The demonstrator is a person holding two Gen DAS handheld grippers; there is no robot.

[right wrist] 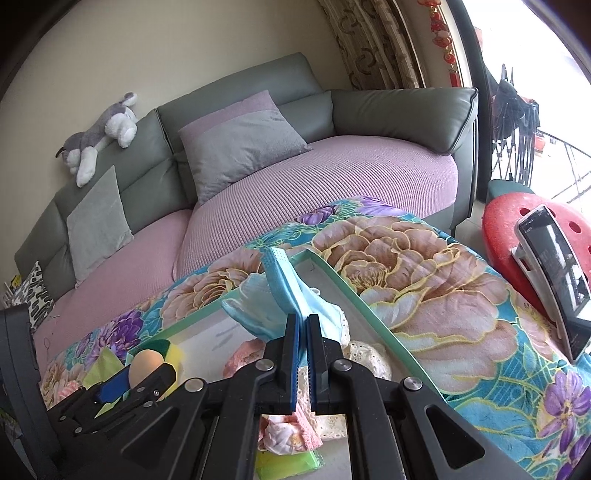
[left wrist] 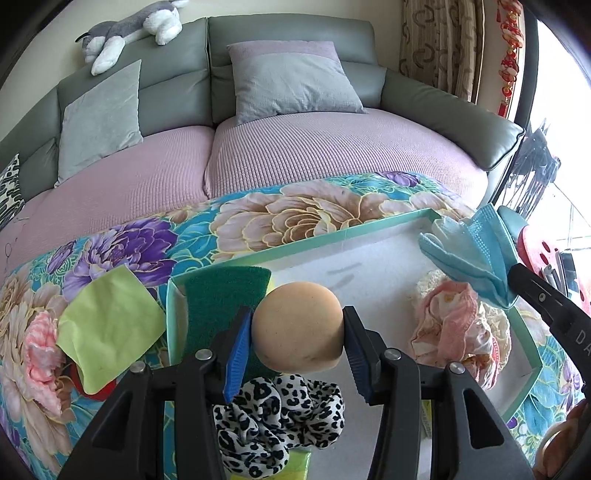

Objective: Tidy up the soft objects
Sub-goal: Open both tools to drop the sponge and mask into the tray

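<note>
My left gripper (left wrist: 298, 325) is shut on a beige foam ball (left wrist: 299, 326) and holds it above the near left part of a mint-rimmed white tray (left wrist: 314, 240). In the tray lie a green sponge (left wrist: 225, 291), a leopard-print scrunchie (left wrist: 277, 417) and a pink and cream lace cloth (left wrist: 458, 325). My right gripper (right wrist: 303, 321) is shut on a blue face mask (right wrist: 284, 295) and holds it above the tray's far right part; the mask also shows in the left wrist view (left wrist: 476, 254). The left gripper with the ball shows in the right wrist view (right wrist: 144, 369).
The tray rests on a floral blanket (left wrist: 258, 214). A lime-green cloth (left wrist: 110, 325) lies on the blanket left of the tray. A sofa with grey cushions (left wrist: 291, 81) and a plush husky (left wrist: 133, 29) stands behind. A red stool with a phone (right wrist: 554, 273) stands at the right.
</note>
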